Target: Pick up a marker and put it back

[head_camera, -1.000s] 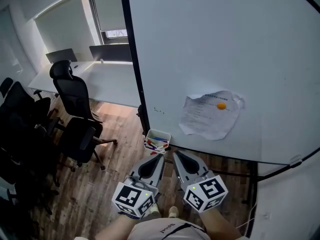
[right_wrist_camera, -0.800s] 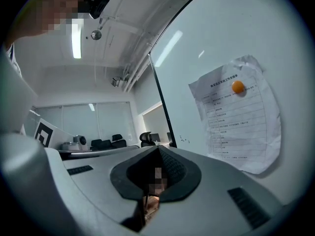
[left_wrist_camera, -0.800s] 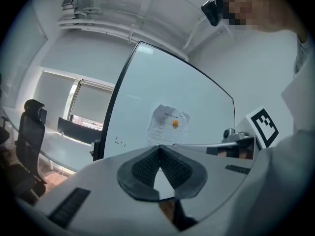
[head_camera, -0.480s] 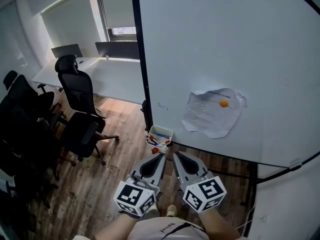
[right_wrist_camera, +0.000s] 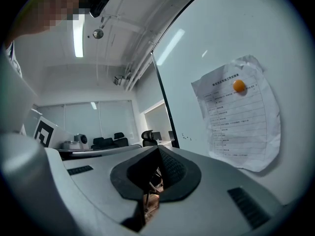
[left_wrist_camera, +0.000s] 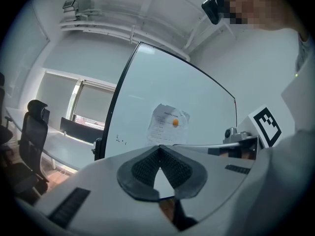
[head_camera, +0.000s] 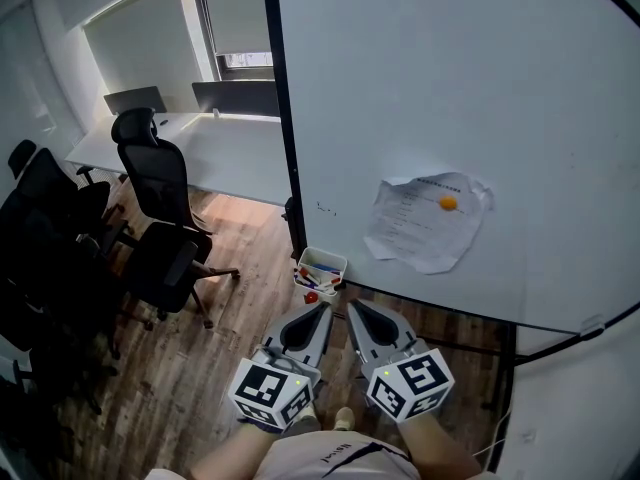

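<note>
A small white marker box [head_camera: 321, 266] hangs at the whiteboard's [head_camera: 450, 88] lower left corner and holds several coloured markers [head_camera: 317, 276]. Just below it in the head view, my left gripper [head_camera: 321, 309] and right gripper [head_camera: 350, 307] sit side by side, tips pointing up at the box and short of it. Both are shut with nothing between the pads. In the left gripper view the left gripper [left_wrist_camera: 159, 148] has its pads meeting at the tip. In the right gripper view the right gripper [right_wrist_camera: 158, 150] is closed the same way. Neither gripper view shows the marker box.
A crumpled paper sheet [head_camera: 425, 226] is pinned to the board by an orange magnet [head_camera: 448, 203]. Black office chairs [head_camera: 160, 218] and a white desk [head_camera: 215, 153] stand to the left on the wooden floor [head_camera: 230, 368]. A small red thing [head_camera: 311, 297] lies under the box.
The head view has shifted slightly, so the board and the chairs sit a little further right in the picture. Both grippers stay shut, side by side below the marker box.
</note>
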A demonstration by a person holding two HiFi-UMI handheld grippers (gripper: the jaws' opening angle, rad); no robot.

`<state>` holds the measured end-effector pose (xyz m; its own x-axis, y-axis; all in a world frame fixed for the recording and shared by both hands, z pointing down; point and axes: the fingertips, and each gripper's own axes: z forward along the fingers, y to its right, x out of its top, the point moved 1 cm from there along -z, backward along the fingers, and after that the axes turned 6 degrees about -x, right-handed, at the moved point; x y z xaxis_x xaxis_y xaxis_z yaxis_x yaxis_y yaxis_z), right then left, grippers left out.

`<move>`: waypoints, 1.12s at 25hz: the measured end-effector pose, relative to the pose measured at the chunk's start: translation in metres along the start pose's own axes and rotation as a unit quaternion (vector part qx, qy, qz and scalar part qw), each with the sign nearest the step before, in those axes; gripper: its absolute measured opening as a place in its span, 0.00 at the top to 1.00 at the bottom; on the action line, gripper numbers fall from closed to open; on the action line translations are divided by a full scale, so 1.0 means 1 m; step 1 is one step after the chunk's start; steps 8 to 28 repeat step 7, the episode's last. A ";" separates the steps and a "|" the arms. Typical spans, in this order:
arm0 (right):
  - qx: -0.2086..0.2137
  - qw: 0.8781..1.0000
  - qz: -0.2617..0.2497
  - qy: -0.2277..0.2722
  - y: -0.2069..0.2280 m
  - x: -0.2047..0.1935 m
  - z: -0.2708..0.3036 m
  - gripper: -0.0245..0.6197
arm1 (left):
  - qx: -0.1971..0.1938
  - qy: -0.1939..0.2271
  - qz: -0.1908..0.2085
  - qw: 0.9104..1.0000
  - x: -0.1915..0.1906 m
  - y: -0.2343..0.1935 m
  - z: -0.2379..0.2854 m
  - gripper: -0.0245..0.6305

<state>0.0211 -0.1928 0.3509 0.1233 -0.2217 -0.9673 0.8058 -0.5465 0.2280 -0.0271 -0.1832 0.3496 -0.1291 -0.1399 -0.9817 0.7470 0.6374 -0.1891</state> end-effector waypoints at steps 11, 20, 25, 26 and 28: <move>0.001 1.000 0.000 -0.005 0.001 -0.002 0.004 0.96 | 0.002 0.000 0.000 1.000 0.000 -0.003 0.002 0.95; 0.001 1.000 0.000 -0.005 0.001 -0.002 0.004 0.96 | 0.002 0.000 0.000 1.000 0.000 -0.003 0.002 0.95; 0.001 1.000 0.000 -0.005 0.001 -0.002 0.004 0.96 | 0.002 0.000 0.000 1.000 0.000 -0.003 0.002 0.95; 0.001 1.000 0.000 -0.005 0.001 -0.002 0.004 0.96 | 0.002 0.000 0.000 1.000 0.000 -0.003 0.002 0.95; 0.001 1.000 0.000 -0.005 0.001 -0.002 0.004 0.96 | 0.002 0.000 0.000 1.000 0.000 -0.003 0.002 0.95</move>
